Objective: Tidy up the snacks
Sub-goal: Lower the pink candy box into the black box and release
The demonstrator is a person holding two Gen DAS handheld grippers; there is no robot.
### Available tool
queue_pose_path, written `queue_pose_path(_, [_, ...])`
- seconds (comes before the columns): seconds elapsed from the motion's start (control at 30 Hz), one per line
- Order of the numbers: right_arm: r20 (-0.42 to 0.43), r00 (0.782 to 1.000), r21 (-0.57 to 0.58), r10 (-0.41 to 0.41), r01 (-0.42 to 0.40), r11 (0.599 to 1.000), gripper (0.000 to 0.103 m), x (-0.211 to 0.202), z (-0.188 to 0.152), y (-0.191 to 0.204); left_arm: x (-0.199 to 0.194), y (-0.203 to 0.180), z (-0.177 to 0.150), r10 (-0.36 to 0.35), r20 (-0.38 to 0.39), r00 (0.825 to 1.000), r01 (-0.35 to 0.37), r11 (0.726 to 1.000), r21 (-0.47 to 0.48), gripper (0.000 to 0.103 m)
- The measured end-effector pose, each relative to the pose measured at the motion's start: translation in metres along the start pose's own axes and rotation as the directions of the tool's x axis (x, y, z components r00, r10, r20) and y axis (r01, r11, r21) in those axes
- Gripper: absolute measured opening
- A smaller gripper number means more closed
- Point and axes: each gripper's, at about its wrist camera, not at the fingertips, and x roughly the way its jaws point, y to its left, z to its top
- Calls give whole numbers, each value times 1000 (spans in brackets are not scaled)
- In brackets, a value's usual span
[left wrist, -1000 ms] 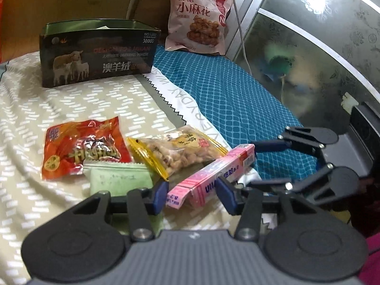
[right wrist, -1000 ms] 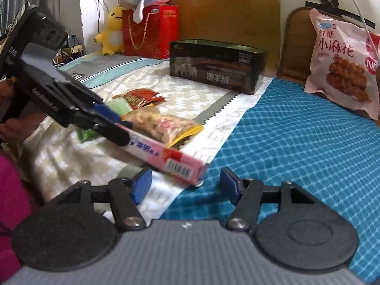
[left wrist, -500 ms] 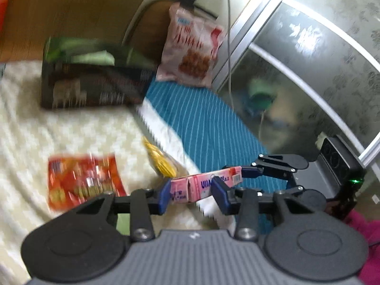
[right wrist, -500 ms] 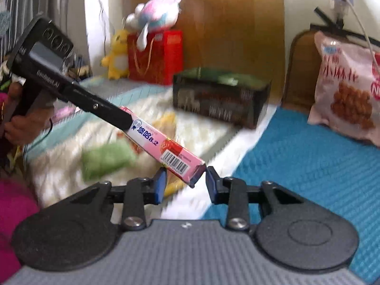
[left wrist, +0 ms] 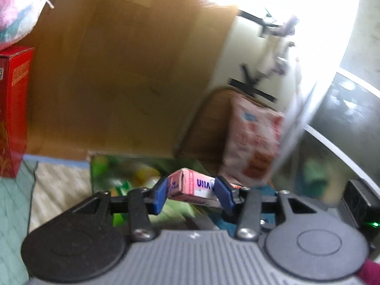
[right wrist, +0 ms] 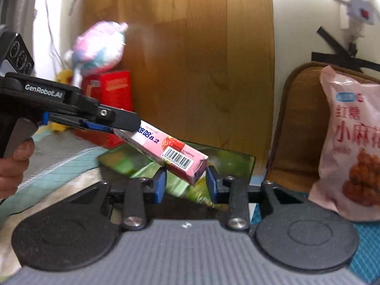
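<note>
A long pink strawberry snack box (right wrist: pixel 171 149) hangs slanted in the air over an open, green-lined tin (right wrist: pixel 228 161). My left gripper (left wrist: pixel 191 196) has its blue pads on one end of the pink box (left wrist: pixel 190 185), and its jaws are opening. From the right wrist view that left gripper (right wrist: pixel 114 121) reaches in from the left, a hand (right wrist: pixel 14 166) on its grip. My right gripper (right wrist: pixel 186 185) has the barcode end between its pads, touching them, and its jaws are opening slightly. The tin (left wrist: pixel 111 168) is blurred, with packets inside.
A big pink snack bag (right wrist: pixel 351 142) leans on a brown chair back at the right. A red gift box (right wrist: pixel 114 90) and a plush toy (right wrist: pixel 99 45) stand at the back left, against a wooden headboard (right wrist: pixel 201 59). Patterned bedding lies below.
Both grippers closed on the pink box as it lay on the bed, lifted it and carried it away over the open tin. The loose snack packets have dropped out of view.
</note>
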Motion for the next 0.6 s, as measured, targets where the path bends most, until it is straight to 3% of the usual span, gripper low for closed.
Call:
queue_pose_path(0.13, [5,999,20,-54,54,998,42,14,0,-4,42,17,4,120,-30,992,-120,992,-22,48])
queue_pose_path(0.27, [47,998,80,-35,31,996,43,-12,-1,-9,53,24,-3,212,-47,976,-213,977,-7,48])
queue_pose_path(0.43, [23,996,109,91,-93,990,54,-57,-26,1,6,27,-14,171,27,985,-170,984,-59,48])
queue_pose_path(0.6, [-122,956,40,266,-263,964,55,-81,-68,41,-41,28,-45,117,27,993,-114,990,-87,53])
